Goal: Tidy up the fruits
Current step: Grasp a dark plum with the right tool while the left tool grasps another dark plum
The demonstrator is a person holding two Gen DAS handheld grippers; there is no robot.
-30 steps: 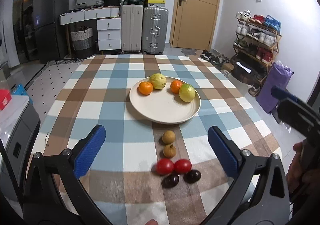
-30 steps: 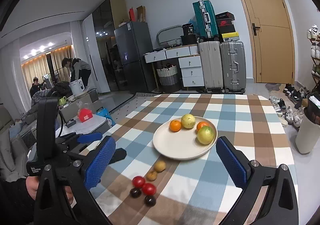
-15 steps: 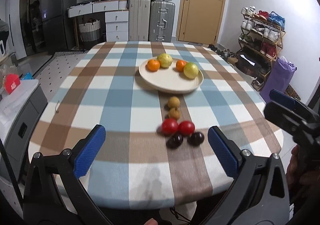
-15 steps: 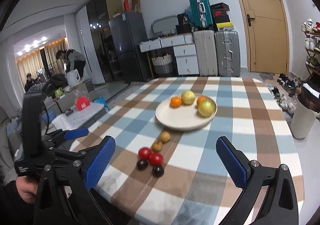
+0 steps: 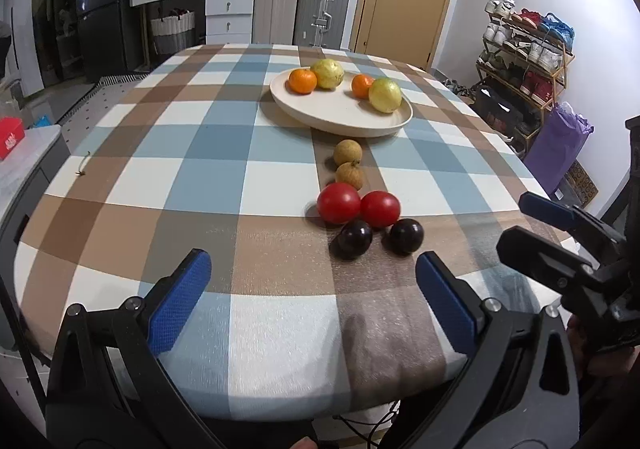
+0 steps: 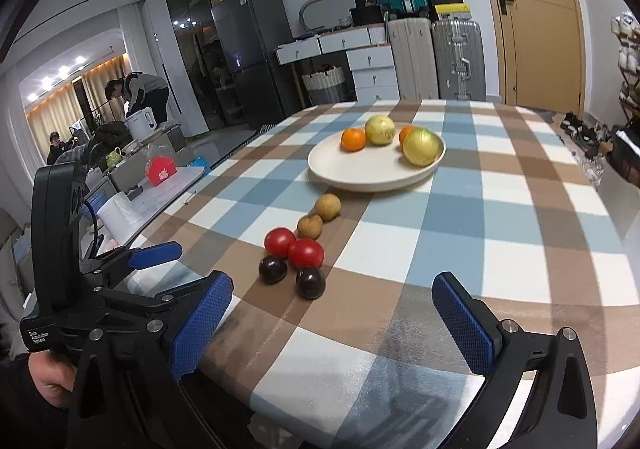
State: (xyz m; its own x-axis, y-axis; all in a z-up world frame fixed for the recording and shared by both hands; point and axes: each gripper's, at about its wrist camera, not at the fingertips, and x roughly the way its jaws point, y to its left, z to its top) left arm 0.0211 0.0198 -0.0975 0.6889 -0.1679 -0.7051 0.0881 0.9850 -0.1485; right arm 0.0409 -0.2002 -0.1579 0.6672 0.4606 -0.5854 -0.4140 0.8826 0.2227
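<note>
Two grippers hang at the near edge of the table, both wide open and holding nothing: the left gripper on one side, the right gripper beside it. Going left to right in the left wrist view, the checked cloth lies bare, then a short line of loose fruit runs from the front edge toward the plate: two dark plums, two red tomatoes, two small brown fruits. On the plate sit two oranges and two yellow-green fruits, leaving its near half free. The step looks like a first pick. Best to take a plum from the outside of the cluster, closing gently across its middle, because round fruit rolls and its neighbours touch.
</note>
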